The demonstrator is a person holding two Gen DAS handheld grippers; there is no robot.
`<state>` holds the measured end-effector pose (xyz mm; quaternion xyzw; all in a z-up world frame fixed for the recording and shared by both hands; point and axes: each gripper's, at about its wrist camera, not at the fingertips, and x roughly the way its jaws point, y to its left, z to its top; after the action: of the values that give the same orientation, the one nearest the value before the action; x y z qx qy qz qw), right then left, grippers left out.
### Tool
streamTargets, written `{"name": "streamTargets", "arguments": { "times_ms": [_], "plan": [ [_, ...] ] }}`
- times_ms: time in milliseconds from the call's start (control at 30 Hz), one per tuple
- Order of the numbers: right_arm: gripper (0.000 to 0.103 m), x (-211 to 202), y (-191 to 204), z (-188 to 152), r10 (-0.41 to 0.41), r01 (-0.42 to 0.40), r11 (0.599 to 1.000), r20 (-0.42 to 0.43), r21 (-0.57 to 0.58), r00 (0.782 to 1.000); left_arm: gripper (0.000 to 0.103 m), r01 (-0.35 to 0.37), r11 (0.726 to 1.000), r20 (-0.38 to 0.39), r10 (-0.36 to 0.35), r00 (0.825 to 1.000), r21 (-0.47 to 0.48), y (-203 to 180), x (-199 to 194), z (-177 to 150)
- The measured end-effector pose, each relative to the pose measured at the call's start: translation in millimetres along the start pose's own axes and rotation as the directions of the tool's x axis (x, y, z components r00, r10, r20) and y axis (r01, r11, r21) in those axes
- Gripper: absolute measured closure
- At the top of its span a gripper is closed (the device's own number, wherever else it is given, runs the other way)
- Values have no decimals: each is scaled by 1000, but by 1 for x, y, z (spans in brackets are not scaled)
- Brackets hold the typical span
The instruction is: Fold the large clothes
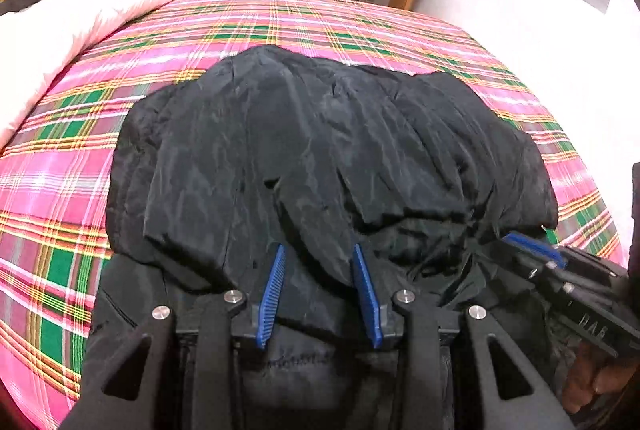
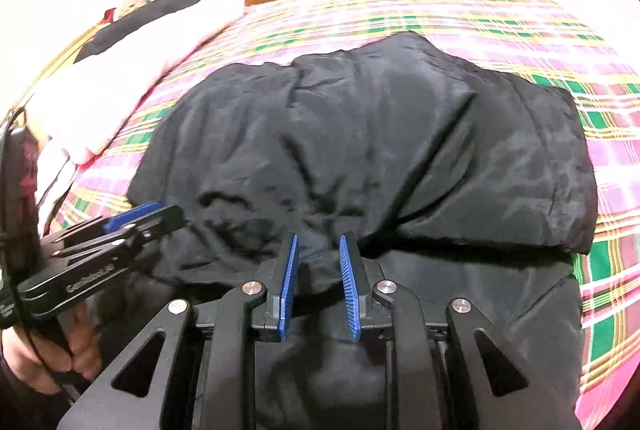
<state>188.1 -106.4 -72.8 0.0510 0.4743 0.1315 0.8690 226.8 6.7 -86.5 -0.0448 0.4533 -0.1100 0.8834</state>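
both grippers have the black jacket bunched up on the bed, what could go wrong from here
1. The jacket is slick and puffy; the right gripper pinches only a small bunch, so it may slip out mid-fold.
2. The left gripper holds a thicker wad, so uneven pulls could skew the fold.
3. The folded-over layer is wrinkled and may trap creases, or drag the plaid sheet.
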Motion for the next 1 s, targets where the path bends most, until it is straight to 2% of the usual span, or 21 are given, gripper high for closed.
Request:
{"name": "streamTargets", "arguments": {
  "times_ms": [100, 233, 467, 600, 733, 1000],
  "plan": [
    [82, 38, -4, -14, -18, 18, 1000, -112, -2, 994, 64, -35, 999, -68, 35, 997, 9, 4, 24, -7],
    [83, 47, -13, -14, 10, -8, 1000, -92, 26, 996, 64, -32, 999, -68, 31, 997, -3, 6, 35, -8],
    [83, 39, -8, -21, 6, -5, 1000, -92, 10, 996, 64, -37, 999, -32, 37, 999, -21, 0, 38, -16],
    [80, 17, -2, -15, 0, 2, 1000, -92, 22, 996, 64, -58, 998, -9, 58, 998, 10, -9, 11, -24],
    [70, -24, -4, -30, -25, 25, 1000, -45, 2, 999, 64, -82, 996, 31, 81, 996, 25, -20, -23, -33],
    [69, -73, -21, -68, -37, 38, 998, -30, 47, 999, 64, -92, 996, 46, 91, 995, 9, -36, -77, -66]
  ]
}}
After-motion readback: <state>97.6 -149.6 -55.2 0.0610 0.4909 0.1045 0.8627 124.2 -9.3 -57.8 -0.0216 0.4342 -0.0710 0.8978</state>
